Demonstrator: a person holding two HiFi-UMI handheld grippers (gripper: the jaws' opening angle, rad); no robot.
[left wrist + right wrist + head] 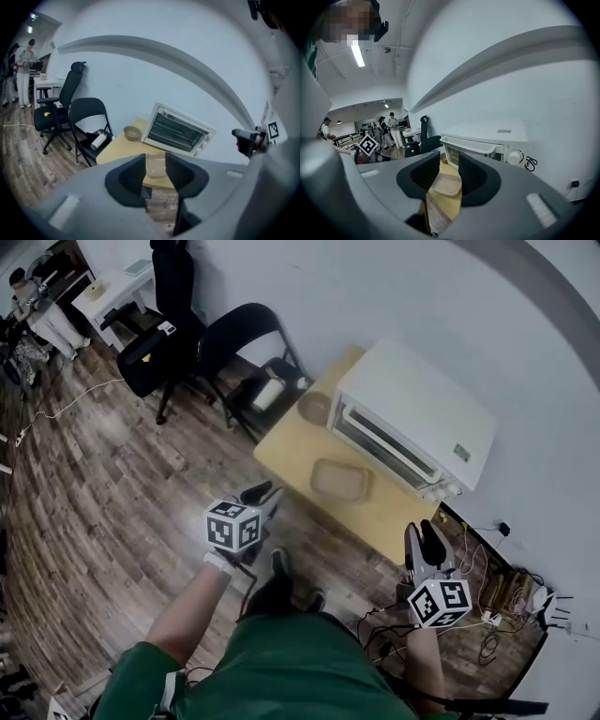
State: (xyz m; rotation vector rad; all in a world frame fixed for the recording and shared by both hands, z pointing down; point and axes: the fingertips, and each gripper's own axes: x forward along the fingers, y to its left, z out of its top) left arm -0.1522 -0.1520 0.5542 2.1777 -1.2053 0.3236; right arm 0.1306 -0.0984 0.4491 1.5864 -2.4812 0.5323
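Wooden table (281,457) with white oven (412,413) on plank floor (94,484) (left gripper (265,495), right gripper (422,529): empty, parted)

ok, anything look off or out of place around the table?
Nothing spilled or broken. The oven, tray and bowl sit level on the table. Only oddities: a white cylinder lies on its side on the folding chair, and loose cables sprawl on the floor by the wall.

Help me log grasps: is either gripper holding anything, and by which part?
Nothing is held. The left gripper and right gripper both have their fingers apart with only air between them; the shallow tray on the table lies beyond them, untouched.
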